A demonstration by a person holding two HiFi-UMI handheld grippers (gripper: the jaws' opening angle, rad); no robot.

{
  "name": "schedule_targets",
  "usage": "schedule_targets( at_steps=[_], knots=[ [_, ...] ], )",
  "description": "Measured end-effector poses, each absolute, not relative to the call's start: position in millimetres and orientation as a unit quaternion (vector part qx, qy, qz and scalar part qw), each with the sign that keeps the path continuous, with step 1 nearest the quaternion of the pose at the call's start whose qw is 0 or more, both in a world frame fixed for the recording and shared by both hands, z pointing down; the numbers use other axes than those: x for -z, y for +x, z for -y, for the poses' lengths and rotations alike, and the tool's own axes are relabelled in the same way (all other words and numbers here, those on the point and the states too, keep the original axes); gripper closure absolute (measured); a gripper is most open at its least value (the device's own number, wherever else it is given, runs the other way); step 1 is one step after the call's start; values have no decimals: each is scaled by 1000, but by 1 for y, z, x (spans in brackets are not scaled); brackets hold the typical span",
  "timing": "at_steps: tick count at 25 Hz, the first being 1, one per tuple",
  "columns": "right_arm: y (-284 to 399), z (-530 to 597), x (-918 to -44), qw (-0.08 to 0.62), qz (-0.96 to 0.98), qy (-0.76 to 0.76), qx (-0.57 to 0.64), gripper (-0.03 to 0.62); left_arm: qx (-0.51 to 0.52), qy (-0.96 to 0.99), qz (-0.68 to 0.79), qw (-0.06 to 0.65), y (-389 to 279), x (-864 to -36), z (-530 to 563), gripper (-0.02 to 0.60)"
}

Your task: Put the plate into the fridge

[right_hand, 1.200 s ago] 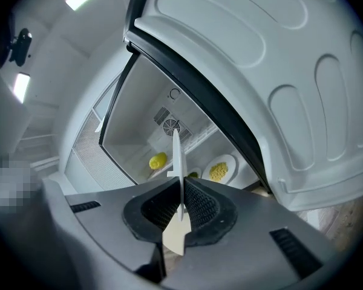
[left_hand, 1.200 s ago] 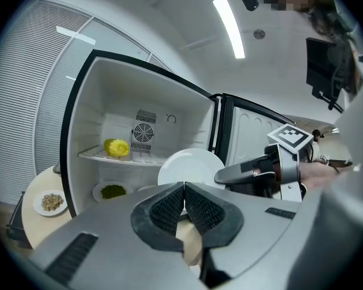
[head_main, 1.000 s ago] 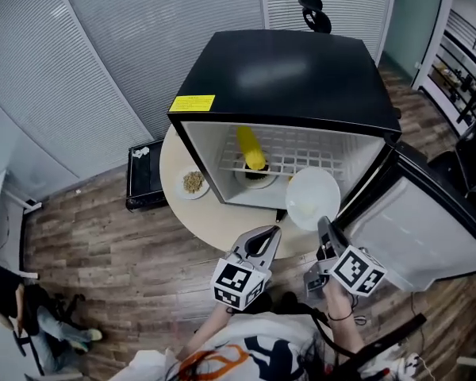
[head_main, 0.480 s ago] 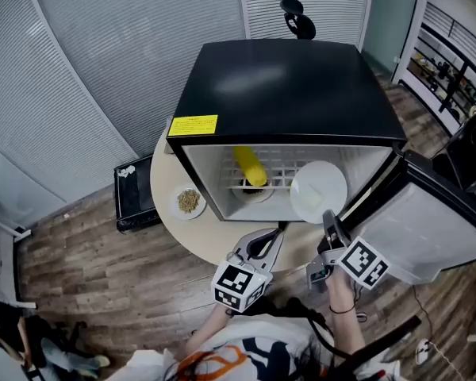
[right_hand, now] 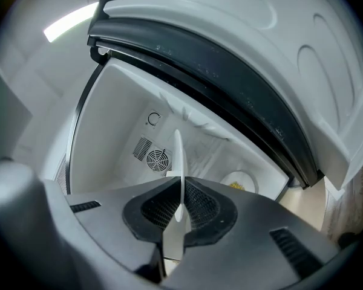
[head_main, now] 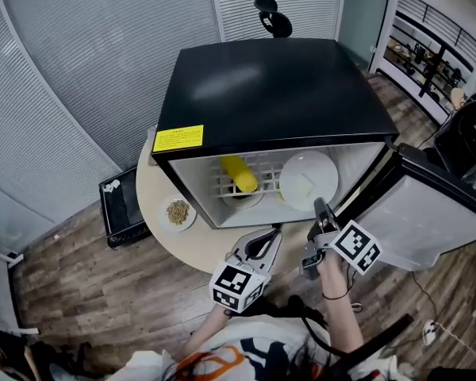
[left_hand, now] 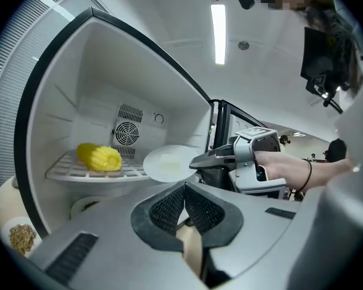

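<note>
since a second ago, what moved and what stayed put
The right gripper, still shut on the plate, carried it forward from in front of the fridge into its opening, beside the corn on the shelf. The left gripper stayed shut and empty; corn and open door unchanged.

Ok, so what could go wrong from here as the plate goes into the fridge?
The right hand-held gripper pinches the plate only at its rim, so the plate could tilt or slip out. The corn already lies on the wire shelf to the plate's left, so sliding the plate in carelessly may knock it.
</note>
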State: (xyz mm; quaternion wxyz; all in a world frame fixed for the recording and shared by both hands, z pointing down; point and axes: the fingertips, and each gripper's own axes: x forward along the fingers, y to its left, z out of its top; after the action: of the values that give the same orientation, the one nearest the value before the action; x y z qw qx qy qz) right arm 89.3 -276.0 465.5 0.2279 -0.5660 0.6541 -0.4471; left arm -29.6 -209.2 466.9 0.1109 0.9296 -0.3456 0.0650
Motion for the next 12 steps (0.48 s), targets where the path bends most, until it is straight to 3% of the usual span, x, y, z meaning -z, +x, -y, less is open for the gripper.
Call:
schedule_targets(
  at_steps=[12],
  knots=[
    [83, 307, -463, 203, -653, -604, 409, 566, -52, 930, 343, 122, -40, -469, 216, 569]
  ],
)
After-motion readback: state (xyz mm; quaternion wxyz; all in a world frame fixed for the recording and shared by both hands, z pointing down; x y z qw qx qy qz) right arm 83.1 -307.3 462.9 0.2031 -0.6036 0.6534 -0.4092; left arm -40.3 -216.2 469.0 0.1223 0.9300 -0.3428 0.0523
